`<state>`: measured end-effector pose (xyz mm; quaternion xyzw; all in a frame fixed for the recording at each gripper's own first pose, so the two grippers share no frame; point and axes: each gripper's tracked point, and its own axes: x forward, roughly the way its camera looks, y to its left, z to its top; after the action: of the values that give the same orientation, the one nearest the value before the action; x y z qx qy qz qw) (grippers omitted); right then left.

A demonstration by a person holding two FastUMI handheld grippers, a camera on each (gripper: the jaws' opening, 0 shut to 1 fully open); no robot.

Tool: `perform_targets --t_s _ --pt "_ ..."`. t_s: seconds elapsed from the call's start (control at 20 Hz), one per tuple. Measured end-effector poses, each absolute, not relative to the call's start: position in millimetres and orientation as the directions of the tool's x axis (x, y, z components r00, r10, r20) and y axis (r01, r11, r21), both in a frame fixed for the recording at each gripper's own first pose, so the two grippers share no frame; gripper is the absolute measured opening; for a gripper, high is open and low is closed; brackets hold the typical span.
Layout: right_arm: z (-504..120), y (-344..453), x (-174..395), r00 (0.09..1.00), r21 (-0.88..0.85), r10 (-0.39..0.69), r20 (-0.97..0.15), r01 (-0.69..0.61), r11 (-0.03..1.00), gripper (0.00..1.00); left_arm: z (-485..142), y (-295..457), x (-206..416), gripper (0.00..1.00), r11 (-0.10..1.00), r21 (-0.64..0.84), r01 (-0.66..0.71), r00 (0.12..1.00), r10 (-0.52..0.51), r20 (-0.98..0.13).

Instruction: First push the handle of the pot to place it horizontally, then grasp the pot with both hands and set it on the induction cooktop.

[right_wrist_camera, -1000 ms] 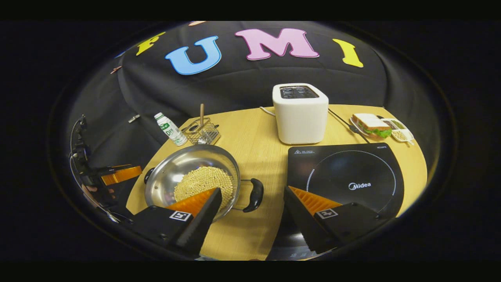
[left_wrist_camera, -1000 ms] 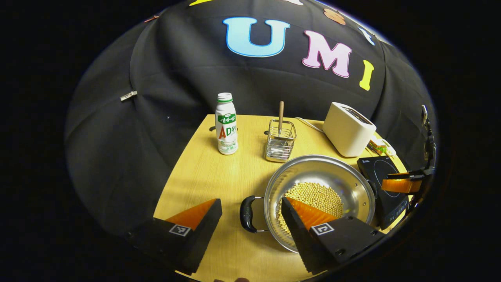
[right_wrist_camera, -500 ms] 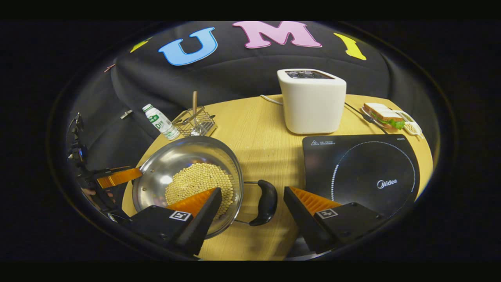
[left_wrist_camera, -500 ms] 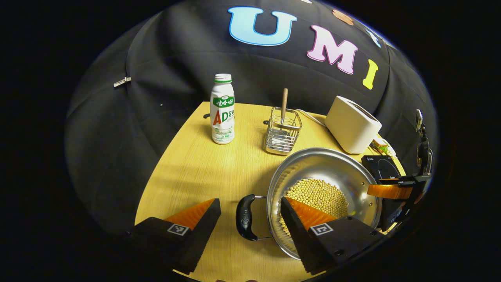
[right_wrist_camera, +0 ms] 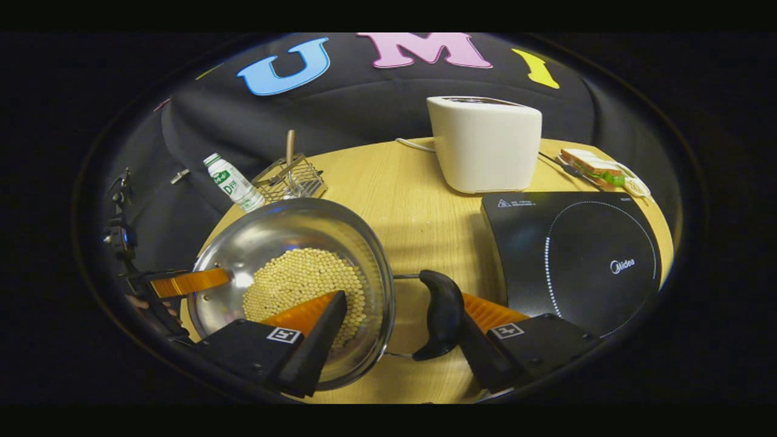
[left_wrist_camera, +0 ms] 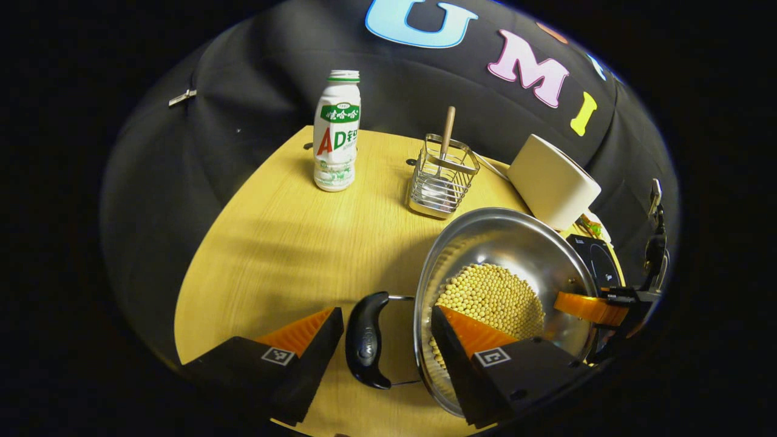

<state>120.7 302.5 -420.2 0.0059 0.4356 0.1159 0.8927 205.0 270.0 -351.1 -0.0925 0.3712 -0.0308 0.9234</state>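
Both grippers straddle the pot [right_wrist_camera: 291,273] handles, fingers spread: left gripper [left_wrist_camera: 385,337] around its handle [left_wrist_camera: 366,340], right gripper [right_wrist_camera: 400,318] likewise, ready to clamp and lift.

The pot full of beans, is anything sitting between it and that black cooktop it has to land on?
Nothing visible stands between them. In the right gripper view, bare table separates the pot from the induction cooktop. The toaster stands behind that gap, and the cooktop's surface is bare. The right tongs straddle the pot's near handle.
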Motion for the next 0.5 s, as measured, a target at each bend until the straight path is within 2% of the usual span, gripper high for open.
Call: perform_targets --t_s 0.05,0.2,0.3,0.5 --pt "-422 302 122 0.591 0.111 0.206 -0.780 -0.194 0.975 0.83 -355 268 206 0.90 0.980 -0.197 -0.004 0.713 -0.135 -0.688" --pt "-430 301 120 0.582 0.093 0.191 -0.790 -0.194 0.977 0.71 -361 281 214 0.84 0.989 -0.148 -0.025 0.716 -0.086 -0.693" --pt "-431 301 120 0.581 0.092 0.190 -0.792 -0.195 0.976 0.69 -365 282 211 0.73 0.983 -0.182 -0.039 0.709 -0.101 -0.698" --pt "-434 303 118 0.551 0.116 0.192 -0.812 -0.170 0.979 0.66 -368 282 205 0.65 0.964 -0.257 -0.065 0.729 -0.130 -0.672"
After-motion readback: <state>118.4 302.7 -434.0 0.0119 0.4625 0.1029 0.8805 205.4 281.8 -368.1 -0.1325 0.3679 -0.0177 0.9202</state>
